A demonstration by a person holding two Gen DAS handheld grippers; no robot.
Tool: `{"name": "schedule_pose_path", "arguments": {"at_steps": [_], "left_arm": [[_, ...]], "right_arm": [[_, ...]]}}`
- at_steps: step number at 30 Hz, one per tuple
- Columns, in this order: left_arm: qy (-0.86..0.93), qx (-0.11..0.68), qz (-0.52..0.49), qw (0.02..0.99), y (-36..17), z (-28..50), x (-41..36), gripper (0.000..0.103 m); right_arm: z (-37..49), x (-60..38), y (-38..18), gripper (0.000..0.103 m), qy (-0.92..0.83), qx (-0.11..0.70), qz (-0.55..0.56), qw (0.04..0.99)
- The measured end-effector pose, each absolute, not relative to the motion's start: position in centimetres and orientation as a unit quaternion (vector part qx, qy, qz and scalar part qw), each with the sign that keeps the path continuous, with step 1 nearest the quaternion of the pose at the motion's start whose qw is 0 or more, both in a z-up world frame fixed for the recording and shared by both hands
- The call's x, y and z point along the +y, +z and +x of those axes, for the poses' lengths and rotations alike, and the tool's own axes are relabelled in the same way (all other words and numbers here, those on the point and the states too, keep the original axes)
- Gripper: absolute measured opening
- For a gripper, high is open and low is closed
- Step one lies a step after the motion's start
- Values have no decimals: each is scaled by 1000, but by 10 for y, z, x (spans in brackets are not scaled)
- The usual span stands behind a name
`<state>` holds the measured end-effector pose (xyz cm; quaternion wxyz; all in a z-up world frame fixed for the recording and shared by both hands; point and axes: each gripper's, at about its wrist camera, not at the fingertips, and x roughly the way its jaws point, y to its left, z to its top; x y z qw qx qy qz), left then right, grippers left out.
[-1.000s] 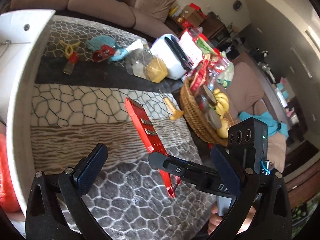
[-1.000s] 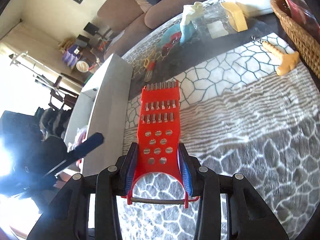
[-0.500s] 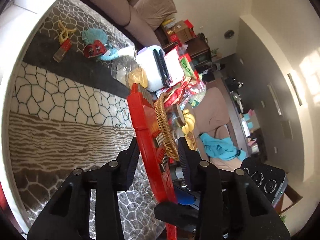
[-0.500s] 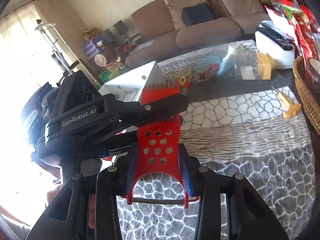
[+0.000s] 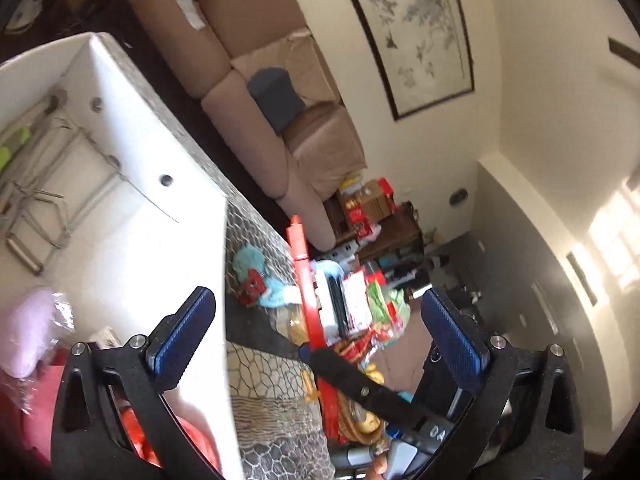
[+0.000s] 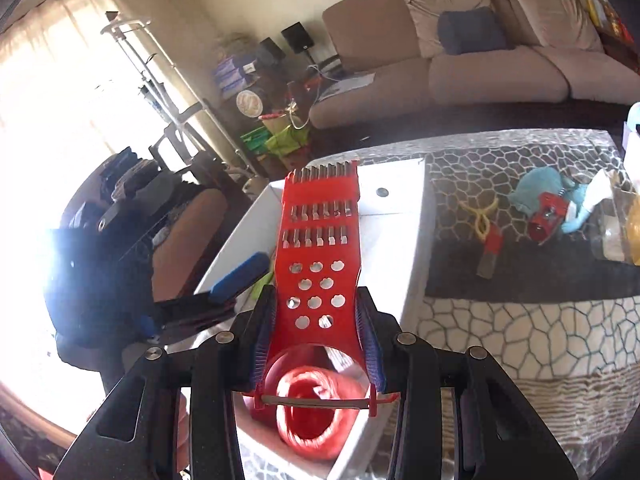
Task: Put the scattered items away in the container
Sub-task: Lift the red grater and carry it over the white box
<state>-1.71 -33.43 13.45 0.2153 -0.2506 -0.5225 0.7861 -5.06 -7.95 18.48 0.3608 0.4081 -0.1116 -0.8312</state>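
Over the white container [image 6: 396, 216], right jaws clamp a red grater [image 6: 318, 248] (slotted, holed); left jaws wide apart.

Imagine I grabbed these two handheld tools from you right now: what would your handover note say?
Right gripper: jaws shut on the flat red plastic grater, held over the white rectangular container.
Left gripper: jaws open, holding nothing, beside the container.
Done: a red twine spool and a pink bag already lie inside.
Left: release the grater into the container, then collect the yellow clip, the red-capped little bottle, the teal cloth and the small red toy on the patterned tablecloth.
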Motion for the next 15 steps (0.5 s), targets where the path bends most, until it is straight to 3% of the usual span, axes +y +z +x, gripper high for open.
{"name": "schedule_pose_path", "arguments": {"at_steps": [3,8,15], "left_arm": [[767,-561,-258,173,112,-13,-371,102],[786,-550,-259,113,109,-4,-403,102],[782,-557,-251,124,106,5,-416,103]], "right_arm": [[-92,-110,173,40,-824,-129,428,349],[-150,-159,140,40,-812,-142,482,297],[-196,-209,78,40,-804,-82,559,187]]}}
